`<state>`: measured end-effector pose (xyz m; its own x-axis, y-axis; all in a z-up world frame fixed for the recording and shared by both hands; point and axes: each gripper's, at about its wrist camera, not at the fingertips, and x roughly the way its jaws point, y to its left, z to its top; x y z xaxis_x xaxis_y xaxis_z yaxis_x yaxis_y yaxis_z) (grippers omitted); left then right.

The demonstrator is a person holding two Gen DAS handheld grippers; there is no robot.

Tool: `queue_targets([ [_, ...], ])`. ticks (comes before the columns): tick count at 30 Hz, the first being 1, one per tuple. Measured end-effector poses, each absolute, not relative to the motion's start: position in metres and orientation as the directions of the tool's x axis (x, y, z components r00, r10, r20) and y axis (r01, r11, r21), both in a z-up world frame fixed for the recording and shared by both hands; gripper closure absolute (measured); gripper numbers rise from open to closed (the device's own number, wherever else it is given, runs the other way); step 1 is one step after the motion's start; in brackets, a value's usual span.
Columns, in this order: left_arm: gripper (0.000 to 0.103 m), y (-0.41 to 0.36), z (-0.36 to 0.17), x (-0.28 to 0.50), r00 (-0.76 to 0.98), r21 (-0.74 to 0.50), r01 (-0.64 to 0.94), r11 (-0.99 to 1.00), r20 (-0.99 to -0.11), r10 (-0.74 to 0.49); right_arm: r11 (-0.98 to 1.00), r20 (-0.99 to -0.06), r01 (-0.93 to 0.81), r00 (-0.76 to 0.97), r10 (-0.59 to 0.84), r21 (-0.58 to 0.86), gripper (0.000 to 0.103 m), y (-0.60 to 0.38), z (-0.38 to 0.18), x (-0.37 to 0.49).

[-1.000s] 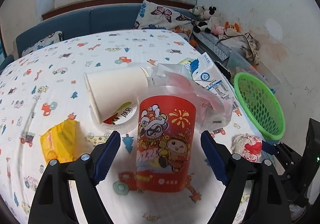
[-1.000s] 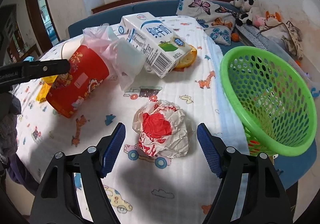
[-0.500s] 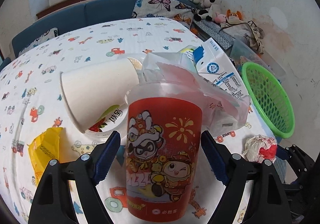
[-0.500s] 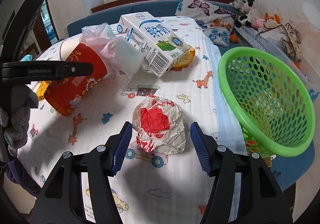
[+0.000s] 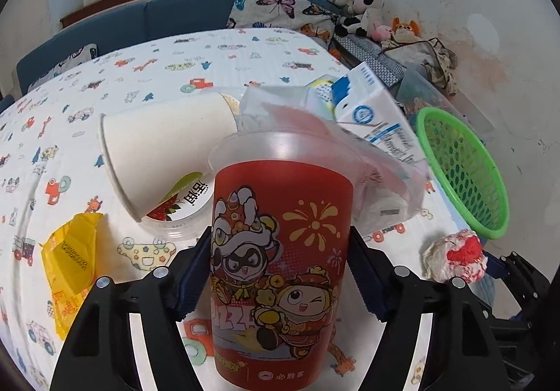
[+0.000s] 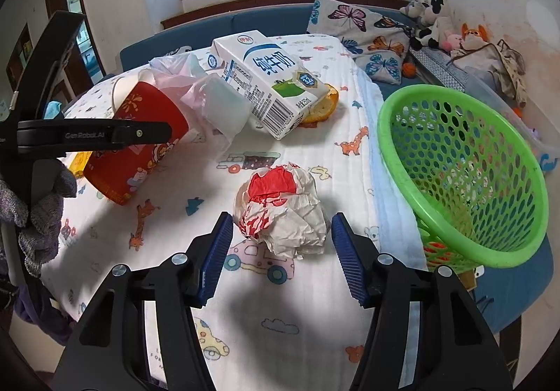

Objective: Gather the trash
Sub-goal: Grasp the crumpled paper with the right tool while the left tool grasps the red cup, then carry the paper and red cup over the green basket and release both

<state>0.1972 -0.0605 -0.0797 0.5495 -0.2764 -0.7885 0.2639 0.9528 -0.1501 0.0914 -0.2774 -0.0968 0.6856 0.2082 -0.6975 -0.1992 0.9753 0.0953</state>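
Up close, left claw: left gripper [image 5: 280, 281] had its jaws closing around the red cartoon cup [image 5: 280, 261], blue pads flush against both sides of it at 9 and 3 o'clock; cup stood upright on the printed tablecloth [image 5: 147, 51].
Right claw: right gripper [image 6: 281, 258] stood narrow and was closing on the crumpled red-and-white wrapper [image 6: 280, 212], which lay between the pads; a thin gap showed on each side, so no firm contact could be told.
Left view only: a yellow packet [image 5: 71, 261] lay flat at 9 o'clock of the cup; a white paper cup [image 5: 164, 149] lay on its side at 11 o'clock, its mouth over a clear lid [image 5: 182, 212] with a strawberry label.
Right view only: a gloved hand [image 6: 38, 216] at 9 o'clock held the left tool's black frame, whose arm crossed the red cup; an orange peel [image 6: 323, 104] poked out behind the milk carton [image 6: 266, 83].
Both views: a pink-white plastic bag [image 6: 206, 90] bulged from behind the cup toward the carton at 12 o'clock.
Wrapper from left view: small, at 4 o'clock, beside the right tool's dark frame.
Basket: green mesh basket [image 6: 465, 174] tilted at the table's edge at 3 o'clock, something red showing low through its mesh.
Far back: a butterfly pillow [image 6: 353, 27] and soft toys [image 6: 430, 20] on a blue couch [image 5: 150, 20] at 1 o'clock.
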Motion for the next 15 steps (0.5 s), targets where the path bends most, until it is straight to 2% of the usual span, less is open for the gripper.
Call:
queue_targets([
  [15, 0.033, -0.050, -0.041, 0.150, 0.601, -0.134, 0.306, 0.942, -0.741, -0.301, 0.966, -0.670, -0.231, 0.700, 0.249, 0.117, 0.047, -0.271, -0.083, 0.080],
])
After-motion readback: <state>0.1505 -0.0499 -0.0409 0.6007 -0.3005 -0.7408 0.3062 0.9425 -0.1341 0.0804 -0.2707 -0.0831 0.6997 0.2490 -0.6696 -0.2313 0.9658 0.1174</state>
